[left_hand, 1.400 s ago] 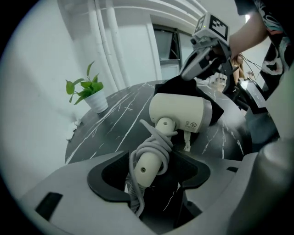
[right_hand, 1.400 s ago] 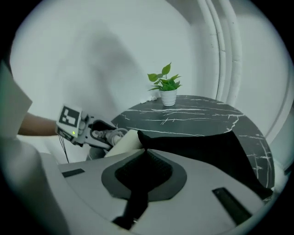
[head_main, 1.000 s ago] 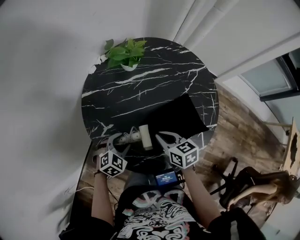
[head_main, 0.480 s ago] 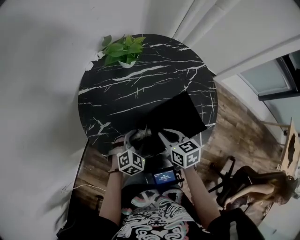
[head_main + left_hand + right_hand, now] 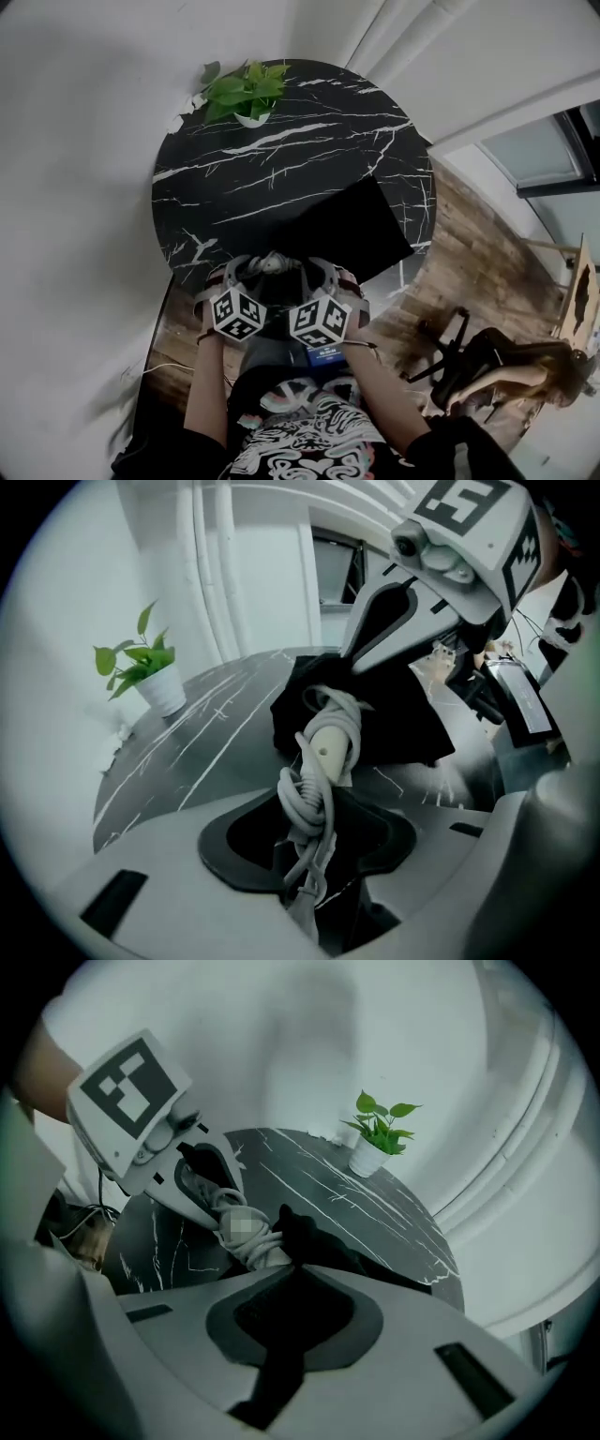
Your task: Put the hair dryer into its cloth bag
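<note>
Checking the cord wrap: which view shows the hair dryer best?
Left gripper view: the hair dryer sits in the centre, cord coiled round it, held in the left gripper, whose jaws are closing. Right gripper view shows part of it, partly under a blur patch. Head view: just a small pale speck.

**Black printed top, a pale gripper in each hand**

The person wears a black short-sleeved top covered in white swirling print. The left gripper and the right gripper have smooth, pale grey shells. At its near end each carries a white cube, the left cube and the right cube, with black square markers on its faces. Seen from its own camera, each body is broad and rounded, with a dark lobed recess around the jaws and a dark rectangular slot to either side. A small round lens sits below the right cube. The left jaws are closing, with the cord-wound hair dryer between them.
</note>
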The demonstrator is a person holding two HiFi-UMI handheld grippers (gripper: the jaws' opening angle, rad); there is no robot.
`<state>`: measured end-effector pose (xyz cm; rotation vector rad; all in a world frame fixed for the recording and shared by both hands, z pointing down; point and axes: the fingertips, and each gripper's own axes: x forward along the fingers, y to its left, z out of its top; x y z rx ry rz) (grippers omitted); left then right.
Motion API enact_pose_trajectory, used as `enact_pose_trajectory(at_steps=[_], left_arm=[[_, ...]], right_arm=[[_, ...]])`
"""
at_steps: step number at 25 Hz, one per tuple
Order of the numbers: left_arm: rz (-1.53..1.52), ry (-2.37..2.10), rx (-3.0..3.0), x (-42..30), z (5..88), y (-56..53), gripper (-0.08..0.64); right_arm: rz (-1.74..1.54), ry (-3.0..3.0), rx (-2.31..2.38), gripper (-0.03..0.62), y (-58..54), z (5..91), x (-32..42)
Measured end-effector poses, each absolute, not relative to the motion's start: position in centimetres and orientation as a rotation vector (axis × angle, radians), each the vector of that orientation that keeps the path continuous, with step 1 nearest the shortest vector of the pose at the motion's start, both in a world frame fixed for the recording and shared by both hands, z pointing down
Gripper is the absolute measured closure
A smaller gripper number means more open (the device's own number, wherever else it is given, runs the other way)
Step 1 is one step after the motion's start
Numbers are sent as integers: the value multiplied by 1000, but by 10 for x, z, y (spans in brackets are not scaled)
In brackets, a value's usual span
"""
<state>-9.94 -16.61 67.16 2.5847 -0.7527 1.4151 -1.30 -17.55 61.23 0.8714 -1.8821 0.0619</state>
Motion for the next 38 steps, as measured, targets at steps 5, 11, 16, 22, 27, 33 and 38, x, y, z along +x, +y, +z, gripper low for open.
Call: enact_pose_trajectory(at_steps=[5, 11, 16, 22, 27, 33, 38], left_arm=[[1311, -716, 2586, -89, 659, -158, 402], [1038, -707, 2617, -34, 631, -158, 407], [902, -673, 2646, 19, 626, -173, 410], [886, -621, 2702, 58, 640, -192, 409], [870, -495, 2760, 55, 644, -178, 143], [942, -657, 2750, -24, 635, -155, 130], [584, -931, 2460, -109, 618, -116, 133]], right_arm=[[364, -2050, 896, 568, -175, 595, -14], [642, -2235, 919, 568, -165, 560, -17], [671, -2242, 964, 568, -166, 553, -1], [709, -2215, 1029, 568, -174, 562, 19], [690, -2231, 1006, 566, -174, 570, 14], [764, -2390, 1249, 525, -169, 525, 35], [854, -2525, 1376, 526, -133, 495, 73]])
